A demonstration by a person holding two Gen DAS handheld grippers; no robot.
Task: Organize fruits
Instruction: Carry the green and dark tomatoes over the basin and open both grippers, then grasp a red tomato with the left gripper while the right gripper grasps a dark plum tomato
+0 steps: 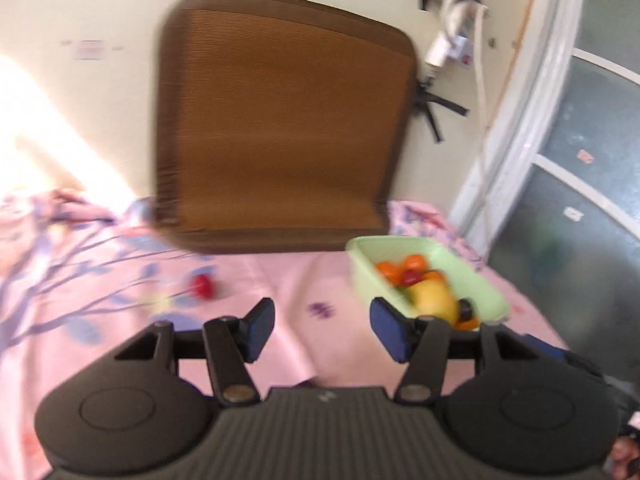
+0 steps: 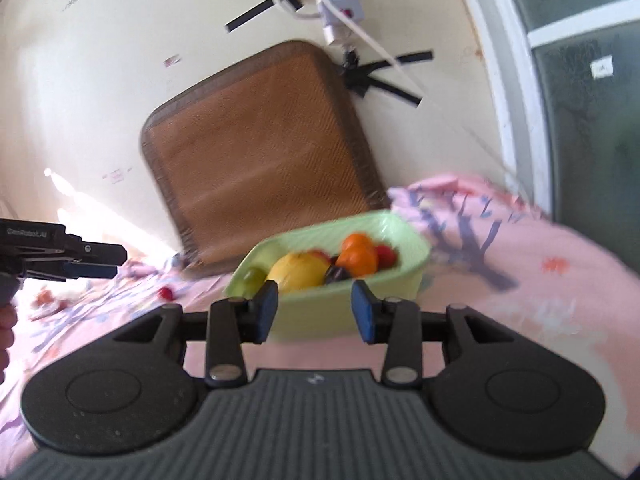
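Both wrist views face the wall low over the bed, sharing the green basket (image 1: 362, 276) (image 2: 344, 304).

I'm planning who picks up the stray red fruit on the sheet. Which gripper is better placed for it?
Probably the left gripper: its jaws are open and empty, and the red fruit lies just ahead, left of them. The right gripper, also open, faces the green tub instead.

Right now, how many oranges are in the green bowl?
2 that I can see. Both oranges sit toward the back of the bowl, one just behind the other, next to the big yellow fruit. More may be hidden underneath.
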